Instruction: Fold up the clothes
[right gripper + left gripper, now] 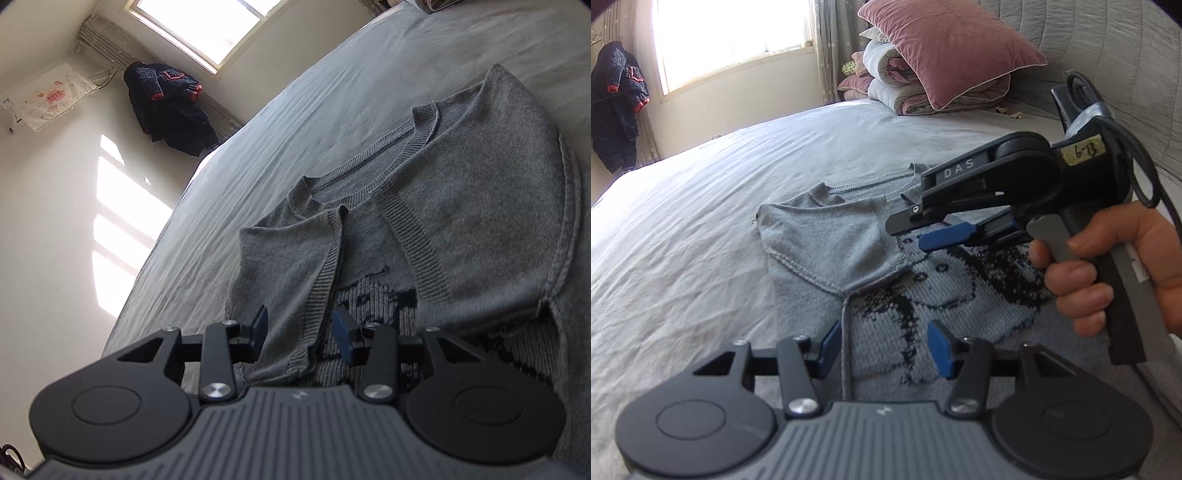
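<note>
A grey knitted sweater with a black picture on its front lies on the bed, both sleeves folded in over the chest. It also shows in the right wrist view. My left gripper is open just above the sweater's lower front, with a loose grey thread hanging between its fingers. My right gripper is open with the ribbed cuff of one folded sleeve lying between its fingers. In the left wrist view the right gripper hovers over the sweater's chest, held by a hand.
The bed has a pale grey sheet. A pink pillow leans on folded quilts at the head. A dark jacket hangs near the window. A quilted grey cover lies at the right.
</note>
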Available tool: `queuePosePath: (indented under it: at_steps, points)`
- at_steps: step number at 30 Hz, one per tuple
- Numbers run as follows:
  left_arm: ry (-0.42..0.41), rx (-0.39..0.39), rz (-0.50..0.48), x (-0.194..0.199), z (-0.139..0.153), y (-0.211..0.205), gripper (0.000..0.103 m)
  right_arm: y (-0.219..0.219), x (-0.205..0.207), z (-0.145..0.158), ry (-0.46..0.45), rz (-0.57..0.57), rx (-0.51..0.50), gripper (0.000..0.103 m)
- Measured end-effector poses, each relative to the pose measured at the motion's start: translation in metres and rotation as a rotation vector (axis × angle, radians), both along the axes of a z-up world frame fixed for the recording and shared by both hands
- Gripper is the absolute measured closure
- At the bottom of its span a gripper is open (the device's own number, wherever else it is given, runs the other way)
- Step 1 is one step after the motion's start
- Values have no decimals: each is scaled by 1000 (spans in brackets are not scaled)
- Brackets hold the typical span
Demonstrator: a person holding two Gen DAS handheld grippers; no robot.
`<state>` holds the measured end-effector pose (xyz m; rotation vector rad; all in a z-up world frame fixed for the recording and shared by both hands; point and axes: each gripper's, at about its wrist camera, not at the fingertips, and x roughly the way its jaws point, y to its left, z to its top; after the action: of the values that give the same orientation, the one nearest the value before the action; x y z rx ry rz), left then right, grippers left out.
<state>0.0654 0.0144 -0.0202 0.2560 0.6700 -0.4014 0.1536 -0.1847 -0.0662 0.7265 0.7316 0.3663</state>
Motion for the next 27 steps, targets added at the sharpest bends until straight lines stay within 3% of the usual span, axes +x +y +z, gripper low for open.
queuePosePath:
  at_steps: [11, 16, 21, 23, 25, 27]
  points:
    - [37, -10, 58, -65, -2, 47, 51, 33, -71, -2, 51, 82, 85, 59]
    - [30, 28, 40, -97, -8, 55, 52, 43, -88, -4, 69, 103, 157, 61]
    - [44, 98, 63, -111, -17, 60, 76, 60, -101, -6, 79, 129, 127, 72]
    - [49, 104, 77, -113, -19, 61, 92, 67, -107, -4, 57, 157, 79, 76]
    - [52, 65, 110, -112, -15, 66, 95, 75, -115, -2, 24, 181, 7, 77]
    - [66, -24, 157, -110, -7, 77, 96, 83, -123, -1, -15, 202, -79, 79]
